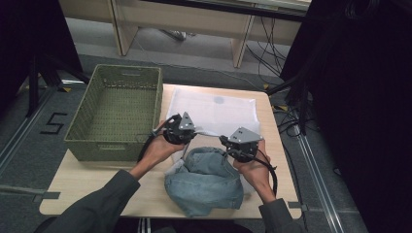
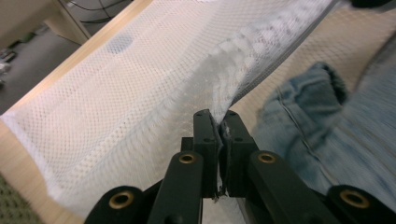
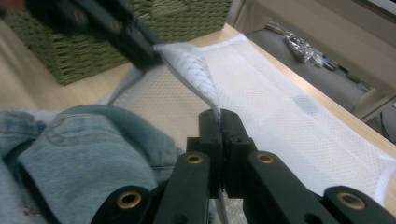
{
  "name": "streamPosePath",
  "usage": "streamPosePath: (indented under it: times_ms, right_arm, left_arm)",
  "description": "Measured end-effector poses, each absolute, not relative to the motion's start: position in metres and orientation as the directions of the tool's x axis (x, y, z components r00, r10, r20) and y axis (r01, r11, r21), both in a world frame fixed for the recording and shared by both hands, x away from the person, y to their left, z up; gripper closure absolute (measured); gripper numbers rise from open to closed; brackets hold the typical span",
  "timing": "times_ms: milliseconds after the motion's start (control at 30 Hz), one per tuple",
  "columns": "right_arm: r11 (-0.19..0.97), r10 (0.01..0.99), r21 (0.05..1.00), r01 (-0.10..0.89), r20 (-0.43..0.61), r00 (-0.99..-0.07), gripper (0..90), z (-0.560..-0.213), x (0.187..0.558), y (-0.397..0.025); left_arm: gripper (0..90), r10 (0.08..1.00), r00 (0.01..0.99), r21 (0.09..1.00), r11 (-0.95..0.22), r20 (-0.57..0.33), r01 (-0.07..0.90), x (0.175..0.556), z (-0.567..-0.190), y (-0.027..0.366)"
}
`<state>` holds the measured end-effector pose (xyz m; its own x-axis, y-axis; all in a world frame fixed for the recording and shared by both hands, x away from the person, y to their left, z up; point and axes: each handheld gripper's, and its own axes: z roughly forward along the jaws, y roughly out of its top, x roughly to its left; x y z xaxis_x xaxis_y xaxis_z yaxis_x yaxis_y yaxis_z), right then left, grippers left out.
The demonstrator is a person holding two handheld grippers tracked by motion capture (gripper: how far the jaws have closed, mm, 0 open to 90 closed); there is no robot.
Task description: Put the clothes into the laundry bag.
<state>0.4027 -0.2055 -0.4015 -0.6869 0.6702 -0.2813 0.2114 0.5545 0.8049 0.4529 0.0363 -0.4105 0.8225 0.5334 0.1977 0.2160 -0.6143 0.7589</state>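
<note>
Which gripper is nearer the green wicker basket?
Left. The left gripper sits just beside the green basket; the right gripper is farther off, over the denim garment.

Light wooden surface on a grey floor, with a black "5" marking well left of the jaws. Beyond the jaws, pale wooden furniture legs and panels along the far side. Loose black cables trailing over the floor, beyond and to the right. Black drapes on the right, dark stand legs at far left. Metal floor rails beside the surface. Even, soft light.
</note>
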Motion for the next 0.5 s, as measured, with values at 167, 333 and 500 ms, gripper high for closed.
streamPosePath:
  times_ms: [167,333,500]
  right_arm:
    - [0.564,0.641,0.799,0.210,-0.262,-0.721,87.2,-0.402,0.398,-0.195]
    - [0.537,0.574,0.815,0.216,-0.166,-0.802,62.6,-0.401,0.388,-0.188]
    - [0.569,0.492,0.789,0.232,-0.101,-0.865,46.6,-0.406,0.376,-0.168]
  left_arm:
    - [85.4,0.508,0.841,0.732,-0.643,0.188,0.225,0.445,-0.407,0.046]
    - [85.0,0.509,0.849,0.740,-0.624,0.142,0.250,0.447,-0.409,0.049]
    - [85.0,0.498,0.856,0.735,-0.631,0.139,0.248,0.448,-0.409,0.050]
